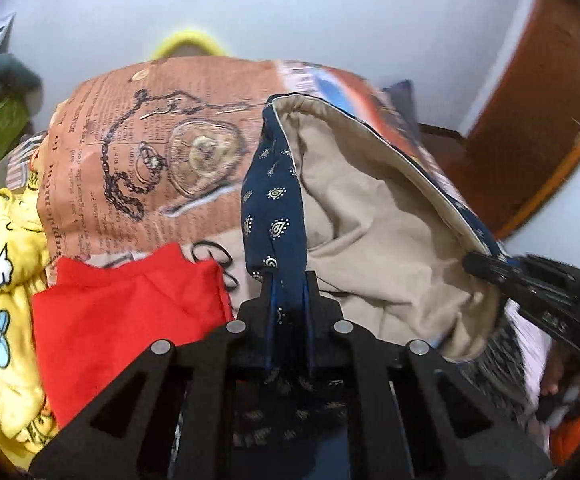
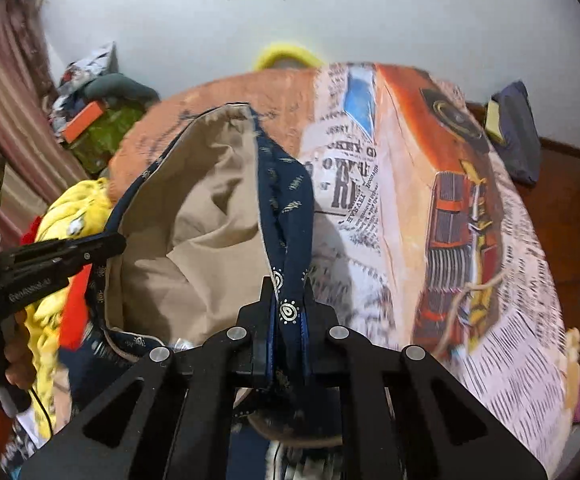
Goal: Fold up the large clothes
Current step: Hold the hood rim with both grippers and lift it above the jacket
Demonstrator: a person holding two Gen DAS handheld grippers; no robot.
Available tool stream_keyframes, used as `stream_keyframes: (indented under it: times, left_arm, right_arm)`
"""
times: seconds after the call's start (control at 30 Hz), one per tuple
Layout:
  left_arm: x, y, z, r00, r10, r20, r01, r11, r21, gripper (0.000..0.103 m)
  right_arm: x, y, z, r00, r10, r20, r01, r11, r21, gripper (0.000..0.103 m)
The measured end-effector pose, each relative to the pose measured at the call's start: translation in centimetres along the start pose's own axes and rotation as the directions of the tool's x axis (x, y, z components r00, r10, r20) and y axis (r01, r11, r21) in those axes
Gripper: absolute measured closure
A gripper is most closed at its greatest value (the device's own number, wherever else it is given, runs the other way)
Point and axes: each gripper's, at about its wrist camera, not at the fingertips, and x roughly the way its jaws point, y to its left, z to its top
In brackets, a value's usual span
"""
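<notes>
Your left gripper (image 1: 288,280) is clamped tight on the navy patterned edge of the garment (image 1: 369,220), fabric pinched between its jaws. Your right gripper (image 2: 288,284) is likewise closed hard on the same navy border. The garment hangs stretched between both grippers, its beige lining facing you, above the bed (image 2: 429,160) with the newspaper-print cover. A red cloth (image 1: 122,320) and a yellow printed garment (image 1: 2,260) lie on the bed beside your left gripper.

Even indoor light, motion blur, fisheye bending and dark corner vignettes.
</notes>
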Motion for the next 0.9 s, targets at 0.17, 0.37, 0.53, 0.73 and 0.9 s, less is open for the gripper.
stream_keyframes:
  times: [0.17, 0.37, 0.53, 0.73, 0.9]
  left_arm:
    - [-2.6, -1.2, -4.0, 1.0, -0.018, -0.015, 0.019, 0.998, 0.058, 0.092]
    - [-3.0, -0.9, -9.5, 0.996, 0.0, -0.094, 0.005, 0.999, 0.052, 0.091]
    - [-2.1, -0.6, -13.0, 0.989, 0.034, -0.145, -0.029, 0.999, 0.039, 0.091]
    - [-0.9, -0.5, -14.9, 0.982, 0.077, -0.172, -0.068, 0.996, 0.06, 0.077]
    - [-1.3, -1.3, -15.9, 0.979, 0.097, -0.178, -0.078, 0.991, 0.109, 0.064]
  right_arm:
    - [-3.9, 2.0, -3.6, 1.0, 0.0, -0.009, 0.0, 0.997, -0.074, 0.094]
    - [-4.2, 2.8, -8.3, 0.997, -0.03, -0.072, 0.02, 0.99, -0.136, 0.094]
    - [-3.4, 1.9, -11.7, 0.988, -0.064, -0.142, 0.045, 0.99, -0.136, 0.094]
    - [-3.1, 1.1, -12.9, 0.98, -0.084, -0.18, 0.067, 0.993, -0.101, 0.089]
    - [-4.0, 1.2, -12.6, 0.977, -0.091, -0.195, 0.081, 0.995, -0.058, 0.054]
